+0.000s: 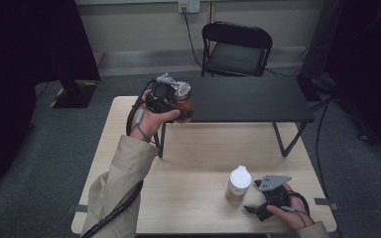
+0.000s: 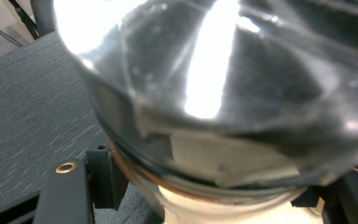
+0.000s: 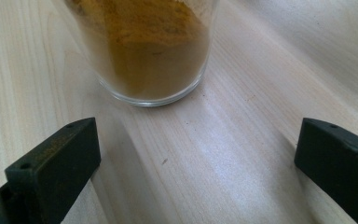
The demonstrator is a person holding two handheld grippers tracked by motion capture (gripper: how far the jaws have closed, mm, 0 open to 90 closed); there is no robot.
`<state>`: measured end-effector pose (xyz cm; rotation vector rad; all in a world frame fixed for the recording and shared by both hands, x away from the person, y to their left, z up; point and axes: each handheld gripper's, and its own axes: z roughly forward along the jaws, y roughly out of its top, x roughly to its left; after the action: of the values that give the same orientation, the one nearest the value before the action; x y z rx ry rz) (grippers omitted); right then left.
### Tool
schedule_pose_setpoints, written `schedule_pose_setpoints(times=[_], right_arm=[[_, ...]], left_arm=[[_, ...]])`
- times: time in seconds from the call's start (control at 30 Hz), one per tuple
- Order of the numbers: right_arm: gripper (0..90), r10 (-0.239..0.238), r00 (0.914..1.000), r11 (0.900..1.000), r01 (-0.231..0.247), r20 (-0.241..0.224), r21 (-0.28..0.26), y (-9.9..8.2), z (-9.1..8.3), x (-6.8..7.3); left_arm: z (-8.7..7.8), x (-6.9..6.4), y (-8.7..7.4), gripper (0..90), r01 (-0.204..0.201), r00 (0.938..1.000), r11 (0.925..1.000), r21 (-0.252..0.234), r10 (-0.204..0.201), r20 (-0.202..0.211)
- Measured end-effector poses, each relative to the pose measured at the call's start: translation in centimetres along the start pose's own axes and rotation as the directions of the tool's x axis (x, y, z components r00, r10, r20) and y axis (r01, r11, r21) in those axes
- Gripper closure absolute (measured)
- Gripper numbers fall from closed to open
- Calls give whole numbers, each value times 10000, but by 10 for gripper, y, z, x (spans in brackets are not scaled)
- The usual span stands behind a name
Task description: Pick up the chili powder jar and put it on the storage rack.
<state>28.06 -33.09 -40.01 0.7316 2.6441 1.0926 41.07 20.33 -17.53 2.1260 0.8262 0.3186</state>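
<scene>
My left gripper (image 1: 177,102) is raised over the wooden table's (image 1: 203,148) back left, at the left end of a low black shelf (image 1: 248,99). It is shut on a glass jar (image 1: 185,110) with dark amber contents. In the left gripper view this jar (image 2: 223,93) looms close and blurred between the two black jaws. My right gripper (image 1: 254,197) rests near the table's front right edge, open. A glass jar with a white lid (image 1: 238,185) stands just left of it. In the right gripper view that jar (image 3: 154,51), holding yellow-brown powder, stands ahead of the wide-apart jaws, untouched.
The black shelf stands on thin legs across the back of the table. A black folding chair (image 1: 235,49) stands behind the table by the wall. Cables trail from both grippers. Grey carpet surrounds the table.
</scene>
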Motion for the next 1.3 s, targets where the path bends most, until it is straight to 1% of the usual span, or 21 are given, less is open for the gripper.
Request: schedule_pose_setpoints(times=[0.17, 0.23, 0.3, 0.33, 0.5, 0.63, 1.03, 1.17, 1.3], right_arm=[[0, 7, 10000, 10000, -7, 1, 3, 0, 0, 0], [0, 6, 10000, 10000, -6, 1, 3, 0, 0, 0], [0, -7, 10000, 10000, 7, 1, -3, 0, 0, 0], [0, 5, 10000, 10000, -5, -1, 4, 0, 0, 0], [0, 1, 10000, 10000, -1, 2, 1, 0, 0, 0], [0, 1, 10000, 10000, -1, 2, 0, 0, 0, 0], [0, 1, 10000, 10000, -1, 2, -1, 0, 0, 0], [0, -10, 10000, 10000, 10, 2, -5, 0, 0, 0], [0, -10, 10000, 10000, 10, 0, -7, 0, 0, 0]], left_arm=[[5, 2, 2, 305, 94, 9999, 9999, 84, -93, -91], [6, 2, 0, 305, 148, 9997, 9999, 9, -148, -183], [8, 2, 0, 305, 214, 9993, 9998, 37, -213, -297], [9, 2, 1, 305, 145, 9994, 9999, 94, -142, -323], [13, 3, 1, 305, 196, 9989, 9998, 37, -194, -438], [15, 3, 3, 304, 148, 9989, 9999, 48, -146, -454], [20, 2, -3, 303, 251, 9976, 9992, -315, -270, -631], [22, 2, -7, 302, 313, 9970, 9982, -519, -348, -694], [22, 1, -6, 302, 296, 9968, 9983, -497, -332, -723]])
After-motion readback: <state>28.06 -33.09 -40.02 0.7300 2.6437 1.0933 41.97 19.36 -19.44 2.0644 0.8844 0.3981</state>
